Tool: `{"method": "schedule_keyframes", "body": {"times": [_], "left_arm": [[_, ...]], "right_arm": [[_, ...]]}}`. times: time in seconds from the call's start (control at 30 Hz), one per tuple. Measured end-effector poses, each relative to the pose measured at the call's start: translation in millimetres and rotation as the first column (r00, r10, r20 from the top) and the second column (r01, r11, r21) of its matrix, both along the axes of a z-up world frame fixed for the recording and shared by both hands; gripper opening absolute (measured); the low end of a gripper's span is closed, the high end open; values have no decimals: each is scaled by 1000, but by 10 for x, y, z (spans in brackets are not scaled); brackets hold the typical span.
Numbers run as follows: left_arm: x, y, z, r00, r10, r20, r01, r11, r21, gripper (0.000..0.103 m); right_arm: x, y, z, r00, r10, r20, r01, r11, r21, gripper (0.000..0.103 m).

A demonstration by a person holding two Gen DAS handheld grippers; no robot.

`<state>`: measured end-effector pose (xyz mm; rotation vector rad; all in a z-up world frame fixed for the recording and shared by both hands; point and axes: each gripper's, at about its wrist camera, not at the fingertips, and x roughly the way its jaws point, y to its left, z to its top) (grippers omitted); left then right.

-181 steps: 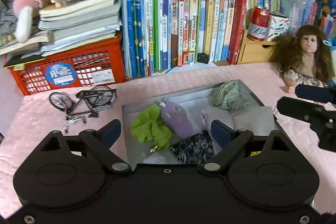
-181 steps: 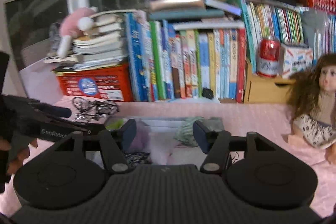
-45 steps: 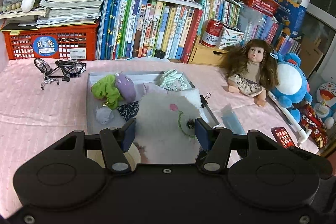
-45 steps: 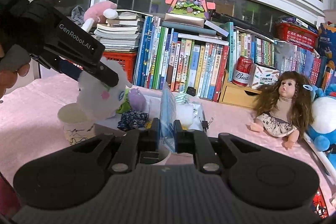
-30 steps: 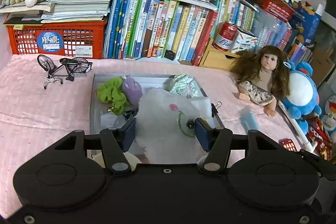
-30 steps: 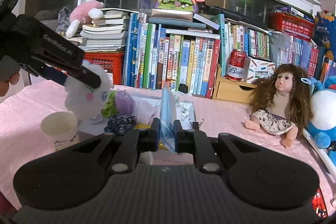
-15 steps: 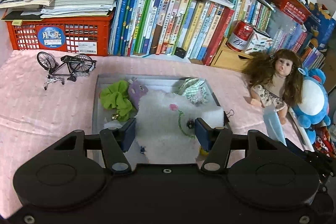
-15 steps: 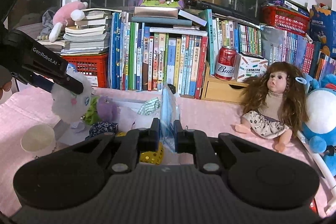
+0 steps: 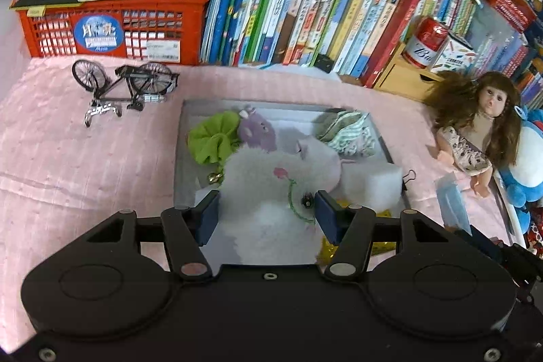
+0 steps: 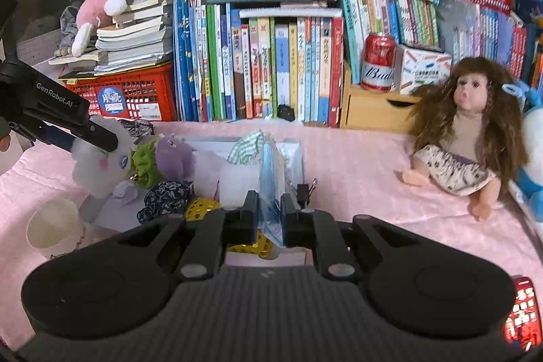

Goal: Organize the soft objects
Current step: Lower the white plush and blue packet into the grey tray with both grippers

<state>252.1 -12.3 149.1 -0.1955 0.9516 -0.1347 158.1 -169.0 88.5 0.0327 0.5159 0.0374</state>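
My left gripper [image 9: 266, 216] is shut on a fluffy white plush toy [image 9: 271, 189] and holds it just above the grey tray [image 9: 181, 172]; it also shows in the right wrist view [image 10: 101, 158]. The tray holds a green scrunchie [image 9: 212, 139], a purple plush [image 9: 256, 133], a striped cloth [image 9: 349, 133] and a white soft block [image 9: 373, 184]. My right gripper [image 10: 269, 217] is shut on a blue packet [image 10: 271, 178], upright over the tray's near right corner; the packet also shows in the left wrist view [image 9: 453, 204].
A doll [image 10: 465, 124] and a blue plush [image 9: 529, 165] sit on the right. A model bicycle [image 9: 125, 87], a red crate [image 9: 108, 29] and a row of books [image 10: 264, 67] stand behind. A paper cup [image 10: 54, 223] is at the left; a red phone [image 10: 521, 318] lies right.
My left gripper has moved forward and down with the white plush, over the tray. My right gripper has come closer to the tray with the blue packet.
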Motion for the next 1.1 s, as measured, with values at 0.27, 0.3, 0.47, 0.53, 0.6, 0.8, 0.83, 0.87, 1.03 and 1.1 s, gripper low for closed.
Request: {"method": "schedule_keyframes", "body": {"times": [0.27,0.3,0.47,0.53,0.6,0.8,0.83,0.87,1.03,1.1], "left_arm": [[125,16,-125,999,12,-49,-12,1000,5,57],[148,16,-144,998,12,-59,-12,1000,2,57],[246,13,-231,995,23,-97,-22,1000,4,57],[282,6,-268,994,26,-108,-25,1000,10,57],[317,1,-308,992,32,-121,-30,999,12,57],[411,33,-394,987,43,-156,-44,999,-6,57],[427,40,-411,986,46,-162,-47,999,-7,57],[440,45,-424,984,48,-169,-50,999,-8,57],[509,54,-513,979,62,-195,-66,998,-16,57],[530,48,-539,978,62,-201,-67,998,-19,57]], "right_arm": [[156,0,-115,999,4,-54,-3,1000,12,17],[179,-7,-131,998,5,-62,-4,1000,16,17],[296,-69,-231,994,8,-109,-3,999,48,17],[342,-96,-276,992,9,-127,-1,998,67,17],[374,-113,-314,990,9,-139,2,997,80,17],[431,-173,-378,985,35,-169,-13,992,125,17],[441,-182,-383,985,36,-172,-14,992,128,17],[454,-193,-389,984,39,-175,-16,991,132,17],[525,-231,-409,981,59,-184,-27,984,174,17],[562,-235,-423,980,67,-189,-32,983,183,17]]}}
